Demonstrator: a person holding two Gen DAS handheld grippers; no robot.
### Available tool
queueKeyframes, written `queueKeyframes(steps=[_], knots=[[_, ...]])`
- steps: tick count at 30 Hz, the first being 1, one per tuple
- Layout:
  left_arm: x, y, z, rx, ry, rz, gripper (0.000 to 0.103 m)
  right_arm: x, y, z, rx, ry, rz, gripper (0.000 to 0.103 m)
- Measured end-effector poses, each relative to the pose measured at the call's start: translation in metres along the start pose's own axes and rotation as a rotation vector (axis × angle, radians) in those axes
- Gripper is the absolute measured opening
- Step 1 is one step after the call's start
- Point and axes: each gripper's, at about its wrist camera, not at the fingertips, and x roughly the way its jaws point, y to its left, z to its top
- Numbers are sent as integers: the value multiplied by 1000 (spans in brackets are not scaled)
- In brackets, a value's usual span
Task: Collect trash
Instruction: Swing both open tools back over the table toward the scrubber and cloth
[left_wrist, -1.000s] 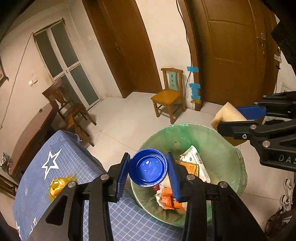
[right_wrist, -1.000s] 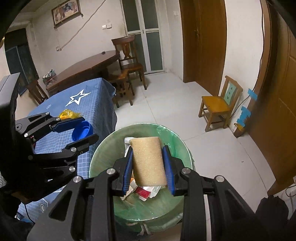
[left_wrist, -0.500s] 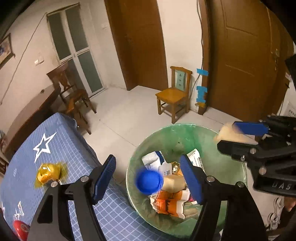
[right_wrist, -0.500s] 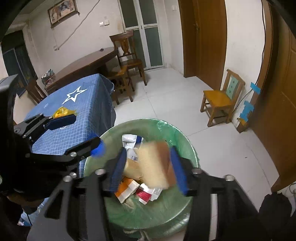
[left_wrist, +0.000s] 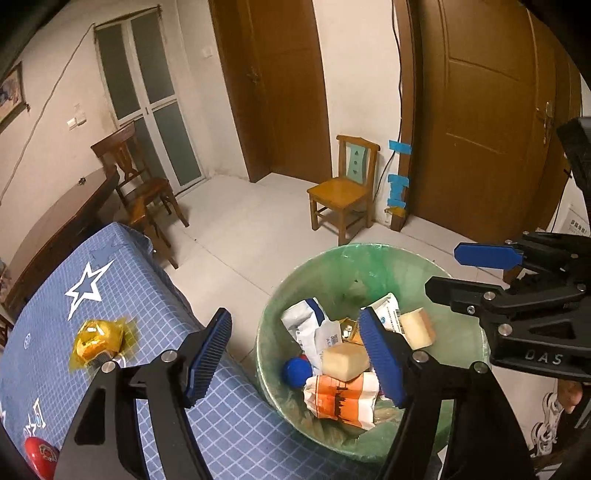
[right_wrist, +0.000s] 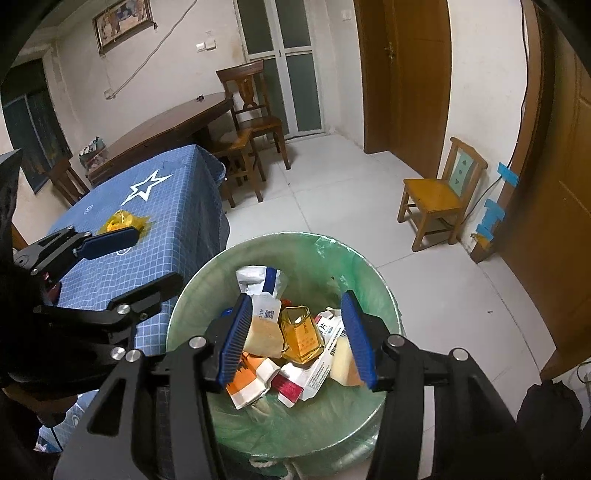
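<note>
A bin with a green liner (left_wrist: 369, 251) (right_wrist: 280, 236) stands on the floor beside the blue table, filled with wrappers and cartons. A blue round lid (left_wrist: 297, 371) lies inside it near the left wall. A tan sponge block (left_wrist: 417, 326) (right_wrist: 345, 358) rests among the cartons, and a second tan block (left_wrist: 345, 360) lies nearby. My left gripper (left_wrist: 295, 356) (right_wrist: 136, 264) hangs open over the bin's table-side rim, nothing between its fingers. My right gripper (right_wrist: 297, 339) (left_wrist: 476, 275) is open above the bin's middle, also holding nothing.
On the blue checked tablecloth (left_wrist: 110, 295) lie a yellow wrapper (left_wrist: 98, 339) (right_wrist: 123, 221) and a red object (left_wrist: 37, 452) at the near corner. A small wooden chair (left_wrist: 343, 192) stands by the door; dark chairs (right_wrist: 255, 122) and a brown table (right_wrist: 166, 125) stand farther off.
Both grippers opened. The blue lid dropped from the left one into the bin, and the tan sponge dropped from the right one into the bin. The left gripper shifted slightly toward the table.
</note>
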Motion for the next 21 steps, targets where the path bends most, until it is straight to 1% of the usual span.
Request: queueKeyframes(steps=[2, 4, 6, 9, 11, 13, 15, 18, 20, 21], knots=[[-10, 5, -5, -19, -33, -46, 72, -4, 3, 0, -1, -23, -20, 48], [-23, 12, -12, -24, -78, -92, 72, -10, 8, -2, -6, -65, -44, 48], [-37, 19, -19, -21, -132, -134, 72, -21, 18, -6, -17, -124, -51, 48], [-61, 34, -33, -40, -195, -190, 72, -37, 31, -11, -21, -198, -61, 48], [-83, 45, -45, -42, -236, -206, 72, -48, 41, -16, -26, -246, -57, 48], [-106, 57, -60, -51, -261, -193, 72, -58, 52, -21, -37, -291, -34, 48], [-133, 76, -80, -89, -275, -159, 72, -62, 64, -25, -44, -320, -6, 48], [-175, 111, -116, -175, -301, -54, 72, -62, 90, -30, -66, -330, 71, 48], [-200, 136, -142, -243, -308, 23, 73, -58, 111, -32, -95, -319, 123, 48], [-211, 150, -155, -280, -303, 76, 73, -55, 120, -33, -110, -312, 143, 48]])
